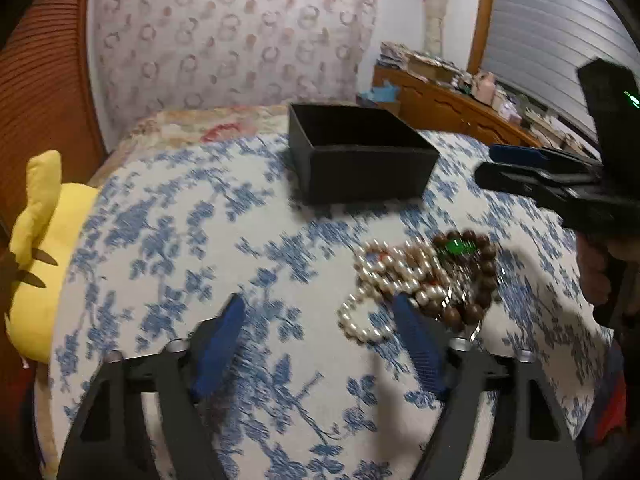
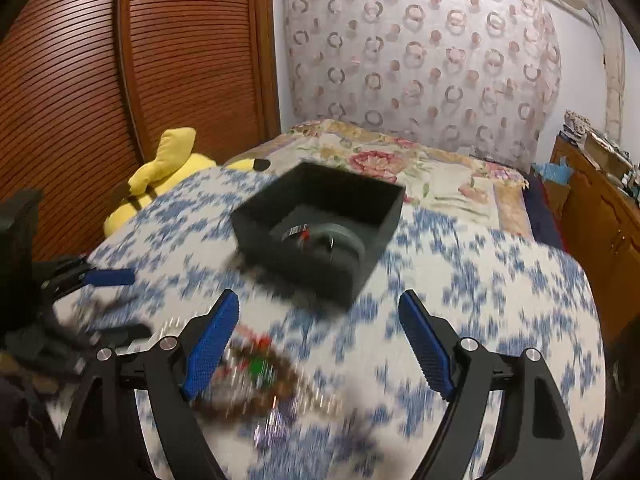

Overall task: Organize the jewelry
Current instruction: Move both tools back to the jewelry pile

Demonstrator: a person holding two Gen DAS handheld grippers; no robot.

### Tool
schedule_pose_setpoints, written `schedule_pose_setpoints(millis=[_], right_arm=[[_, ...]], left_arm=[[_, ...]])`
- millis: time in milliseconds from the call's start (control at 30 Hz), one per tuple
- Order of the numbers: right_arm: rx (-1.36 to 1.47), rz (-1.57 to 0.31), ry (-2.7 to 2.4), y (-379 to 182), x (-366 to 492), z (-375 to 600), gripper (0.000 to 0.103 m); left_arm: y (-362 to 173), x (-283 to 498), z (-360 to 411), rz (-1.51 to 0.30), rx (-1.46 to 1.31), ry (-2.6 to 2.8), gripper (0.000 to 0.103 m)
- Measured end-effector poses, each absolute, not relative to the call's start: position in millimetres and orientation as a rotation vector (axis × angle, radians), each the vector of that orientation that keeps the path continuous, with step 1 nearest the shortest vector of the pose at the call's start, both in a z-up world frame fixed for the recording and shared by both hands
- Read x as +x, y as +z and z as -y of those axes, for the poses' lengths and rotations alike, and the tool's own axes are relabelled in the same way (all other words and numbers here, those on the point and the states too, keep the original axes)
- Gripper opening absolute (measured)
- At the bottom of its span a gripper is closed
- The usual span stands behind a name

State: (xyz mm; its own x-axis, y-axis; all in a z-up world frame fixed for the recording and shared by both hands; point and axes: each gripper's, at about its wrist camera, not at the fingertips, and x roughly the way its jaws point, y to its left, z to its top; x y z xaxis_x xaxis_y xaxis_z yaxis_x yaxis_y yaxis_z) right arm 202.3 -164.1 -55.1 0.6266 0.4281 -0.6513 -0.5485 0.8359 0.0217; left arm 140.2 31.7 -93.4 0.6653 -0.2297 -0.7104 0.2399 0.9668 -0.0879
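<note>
left gripper (image 1: 320,340) open beside bead pile (image 1: 424,280), mid-bed | right gripper (image 2: 320,340) open above it | box (image 1: 360,160) nearby to receive jewelry

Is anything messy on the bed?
Yes. The pearl strand and brown bead bracelet lie tangled in one heap on the blue-flowered cloth, outside the black box. Both grippers, left and right, are open and hold nothing.
</note>
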Motion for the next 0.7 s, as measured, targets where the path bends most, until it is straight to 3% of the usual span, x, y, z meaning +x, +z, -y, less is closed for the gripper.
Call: schedule_pose_setpoints(millis=[100,600,700], right_arm=[[-0.203,-0.720,0.558,-68,185,170,0.084],[-0.158,-0.753,0.559,-95,126,194,0.084],[-0.176,-0.732,0.551,-96,119,192,0.084]], left_arm=[[-101,144,-26,-0.844,0.017,-0.291,0.051],[-105,155,-21,-0.871,0.026,-0.300,0.050],[-106,157,-21,-0.870,0.024,-0.301,0.041]])
